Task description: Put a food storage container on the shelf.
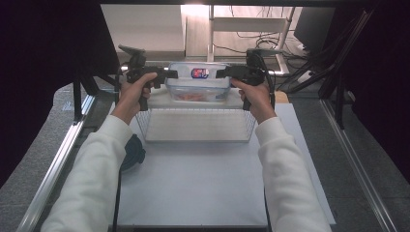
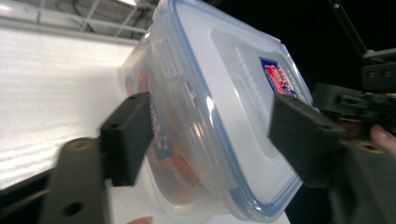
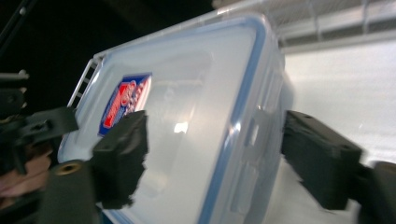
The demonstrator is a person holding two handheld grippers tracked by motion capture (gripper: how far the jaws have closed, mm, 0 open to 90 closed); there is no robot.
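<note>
A clear plastic container with a blue-rimmed lid and a red-and-blue label stands just beyond the far side of a wire basket. Something orange shows through its wall. My left gripper is at its left end and my right gripper at its right end. In the left gripper view the container lies between the jaws of my left gripper, which stand wide. In the right gripper view the container sits inside my right gripper, and a gap shows beside one jaw.
The wire basket rests on a white mat in front of the person. A dark round object lies at the mat's left edge under the left sleeve. Metal rails run along both sides. Cables and frames crowd the back.
</note>
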